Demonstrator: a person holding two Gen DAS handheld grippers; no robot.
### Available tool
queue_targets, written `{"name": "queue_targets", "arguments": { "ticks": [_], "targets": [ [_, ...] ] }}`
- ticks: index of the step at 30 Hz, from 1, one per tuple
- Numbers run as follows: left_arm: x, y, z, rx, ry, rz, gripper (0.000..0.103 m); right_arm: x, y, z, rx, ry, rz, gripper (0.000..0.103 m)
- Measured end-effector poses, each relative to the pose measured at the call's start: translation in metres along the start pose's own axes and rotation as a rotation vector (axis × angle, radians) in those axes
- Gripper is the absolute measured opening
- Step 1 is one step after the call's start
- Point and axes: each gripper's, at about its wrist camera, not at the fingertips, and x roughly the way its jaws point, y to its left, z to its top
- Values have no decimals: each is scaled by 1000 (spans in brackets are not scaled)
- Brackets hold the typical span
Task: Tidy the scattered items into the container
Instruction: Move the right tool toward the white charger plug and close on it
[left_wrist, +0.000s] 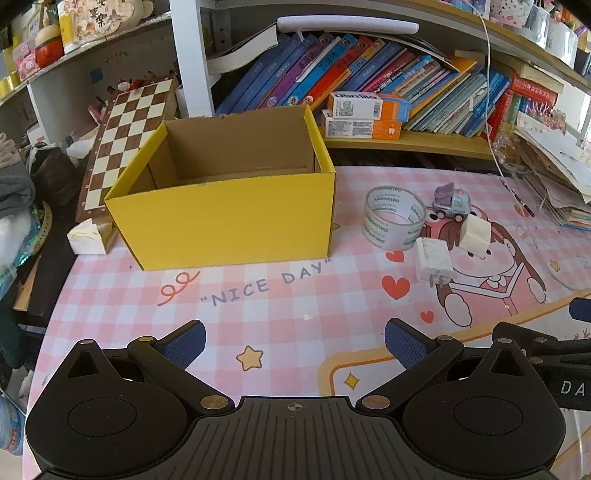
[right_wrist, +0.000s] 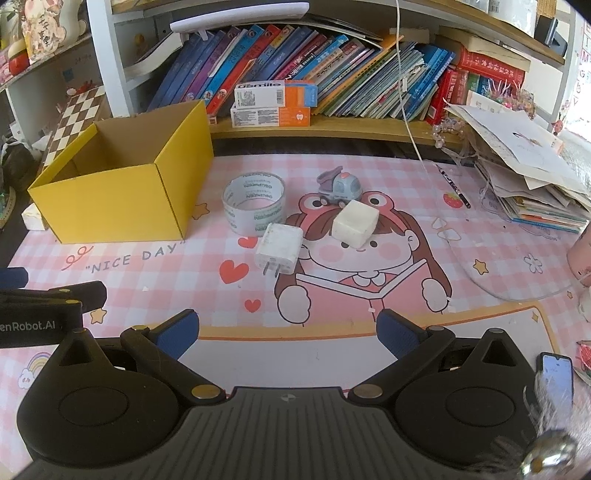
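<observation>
A yellow cardboard box (left_wrist: 229, 218) (right_wrist: 110, 199) stands open and empty on the pink mat. To its right lie a roll of clear tape (left_wrist: 394, 216) (right_wrist: 254, 205), a small purple toy truck (left_wrist: 451, 203) (right_wrist: 338, 186), a white plug charger (left_wrist: 433, 260) (right_wrist: 279, 245) and a white cube adapter (left_wrist: 475, 234) (right_wrist: 354, 223). My left gripper (left_wrist: 293, 341) hovers open in front of the box, nothing between its fingers. My right gripper (right_wrist: 288, 332) is open too, a short way in front of the charger.
Behind the mat a low shelf carries leaning books (right_wrist: 295, 62) and two toothpaste boxes (right_wrist: 275, 103). A chessboard (left_wrist: 129, 136) leans left of the box. A stack of papers (right_wrist: 532, 177) fills the right side, a white cable (right_wrist: 406, 110) hangs down, and a phone (right_wrist: 557, 376) lies near right.
</observation>
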Motion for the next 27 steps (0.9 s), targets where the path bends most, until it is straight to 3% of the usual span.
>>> {"name": "queue_targets", "arguments": {
  "ticks": [16,27],
  "targets": [
    [6,2,1,-11,22,5,103,3,4,0,-22,13,40,103],
    [8,1,3,0,8,-30,103,5,8,1,-42,17,93,103]
  ]
}}
